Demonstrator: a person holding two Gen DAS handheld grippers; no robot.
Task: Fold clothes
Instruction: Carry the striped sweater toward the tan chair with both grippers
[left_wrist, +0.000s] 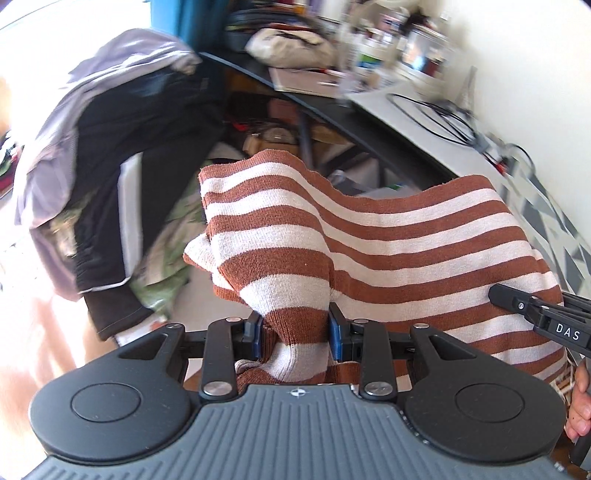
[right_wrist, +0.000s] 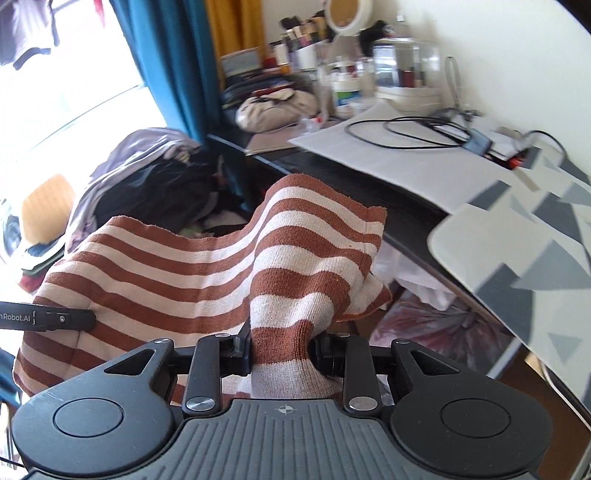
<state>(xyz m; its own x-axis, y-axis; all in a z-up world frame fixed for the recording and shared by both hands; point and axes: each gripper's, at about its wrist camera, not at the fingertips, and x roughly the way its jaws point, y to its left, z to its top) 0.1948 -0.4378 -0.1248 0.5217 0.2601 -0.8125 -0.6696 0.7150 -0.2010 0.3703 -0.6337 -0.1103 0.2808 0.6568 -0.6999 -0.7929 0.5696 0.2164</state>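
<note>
A brown and cream striped knit top (left_wrist: 388, 236) hangs in the air between both grippers, doubled over so its fold line runs along the top. My left gripper (left_wrist: 295, 336) is shut on a bunched corner of it. In the right wrist view my right gripper (right_wrist: 282, 350) is shut on the other bunched corner of the striped knit top (right_wrist: 184, 266). Each gripper shows at the edge of the other's view: the right one (left_wrist: 539, 314) at the right, the left one (right_wrist: 55, 317) at the left. A hand (left_wrist: 581, 402) grips the right handle.
A pile of dark and lilac clothes (left_wrist: 110, 155) lies at the left. A black desk (right_wrist: 388, 192) crowded with jars, brushes, a mirror and cables stands behind. A board with a grey triangle pattern (right_wrist: 535, 240) juts in from the right. Teal curtain (right_wrist: 166, 66) by a bright window.
</note>
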